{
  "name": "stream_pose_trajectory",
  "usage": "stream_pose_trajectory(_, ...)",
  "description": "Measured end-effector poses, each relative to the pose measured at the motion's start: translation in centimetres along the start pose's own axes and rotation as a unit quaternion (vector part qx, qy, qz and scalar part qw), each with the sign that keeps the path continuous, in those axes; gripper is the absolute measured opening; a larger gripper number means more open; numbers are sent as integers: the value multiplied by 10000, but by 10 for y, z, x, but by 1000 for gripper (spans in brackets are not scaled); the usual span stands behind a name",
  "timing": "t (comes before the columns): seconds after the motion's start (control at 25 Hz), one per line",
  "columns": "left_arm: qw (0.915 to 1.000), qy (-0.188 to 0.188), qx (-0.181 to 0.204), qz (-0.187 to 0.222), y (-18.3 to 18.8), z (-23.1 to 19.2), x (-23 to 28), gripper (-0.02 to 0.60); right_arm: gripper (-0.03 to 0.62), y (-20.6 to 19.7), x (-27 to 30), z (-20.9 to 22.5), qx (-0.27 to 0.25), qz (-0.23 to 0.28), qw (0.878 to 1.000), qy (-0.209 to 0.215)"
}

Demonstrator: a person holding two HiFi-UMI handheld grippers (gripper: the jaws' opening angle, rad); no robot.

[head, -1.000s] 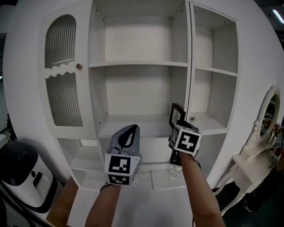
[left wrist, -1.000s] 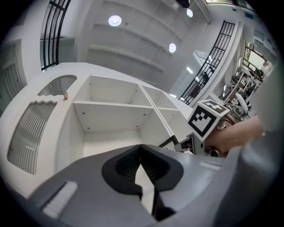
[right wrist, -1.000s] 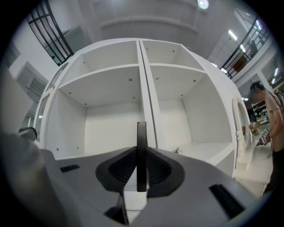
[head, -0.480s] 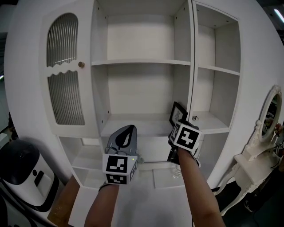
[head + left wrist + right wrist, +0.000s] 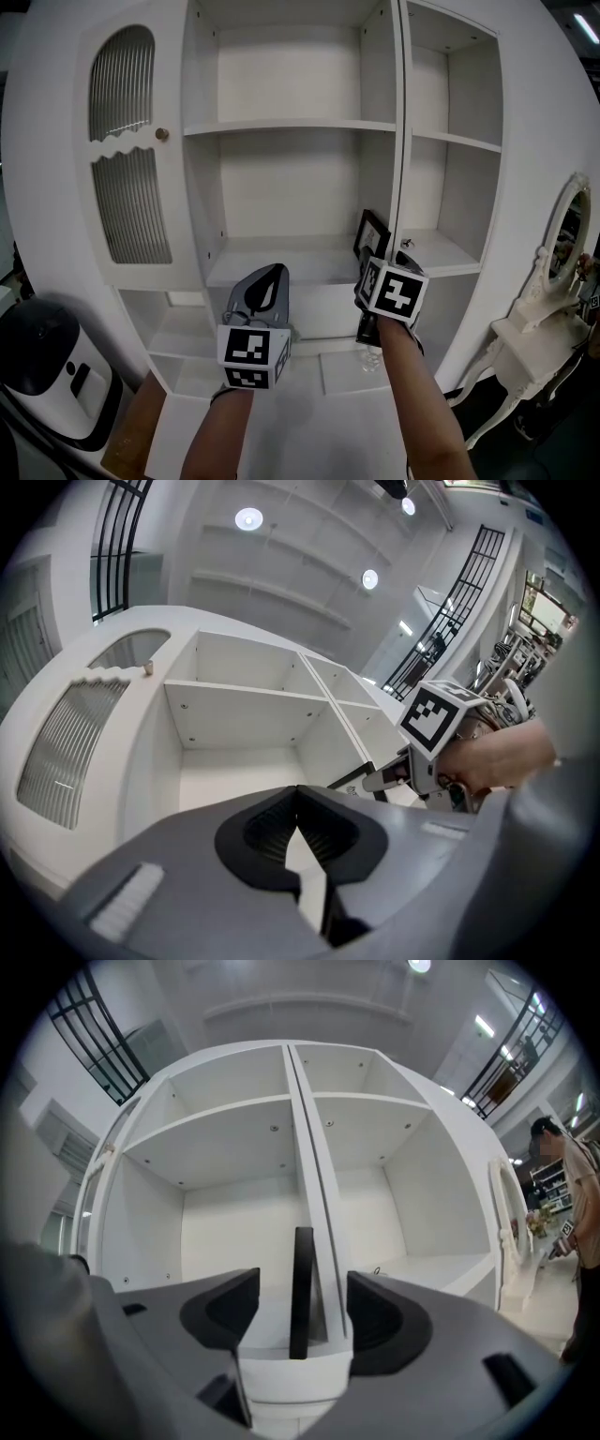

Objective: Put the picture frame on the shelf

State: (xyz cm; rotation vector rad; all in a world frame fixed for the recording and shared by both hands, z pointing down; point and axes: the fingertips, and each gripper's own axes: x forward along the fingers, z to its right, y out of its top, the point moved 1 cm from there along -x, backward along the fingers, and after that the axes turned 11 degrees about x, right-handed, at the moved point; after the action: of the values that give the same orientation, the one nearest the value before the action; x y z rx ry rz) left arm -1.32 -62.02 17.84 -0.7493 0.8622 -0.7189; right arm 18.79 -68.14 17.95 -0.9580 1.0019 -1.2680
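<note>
Picture frame [image 5: 372,233] stands upright on the middle shelf [image 5: 281,264] of the white cabinet [image 5: 56,141], just left of the cabinet's divider [image 5: 400,141]. It sits between the opening jaws of the right gripper [image 5: 373,269]. The right gripper view shows the frame edge-on with a gap to each pad, which the head view hides behind the marker cube [image 5: 398,291]. The left gripper [image 5: 298,829], lower left of the cabinet shelf, has its jaws closed together with nothing between them.
</note>
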Motion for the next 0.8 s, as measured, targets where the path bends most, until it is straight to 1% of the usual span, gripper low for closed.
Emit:
stream_pose_trajectory(0.2, 10000, -22, -85, 34, 2, 6, 0, 9, 295, 0, -15, -11, -445, 41, 9984, 349)
stream_pose_trajectory(0.32, 9999, -23, -86, 57, 4, 8, -1, 9, 296, -2, -28, -17, -764, 114, 9957, 506)
stream_pose_trajectory(0.48, 9998, -6, -156, 84, 2, 11, -3, 9, 296, -3, -49, -20, -1159, 332, 9900, 727)
stream_pose_trajectory(0.64, 9999, -71, -116, 90, -3, 18, -5, 9, 296, -8, -67, -20, -1437, 510, 9842, 897)
stream_pose_trajectory(0.8, 9999, -85, -101, 100, -7, 22, -9, 9, 296, -17, -82, -13, -1583, 568, 9813, 931)
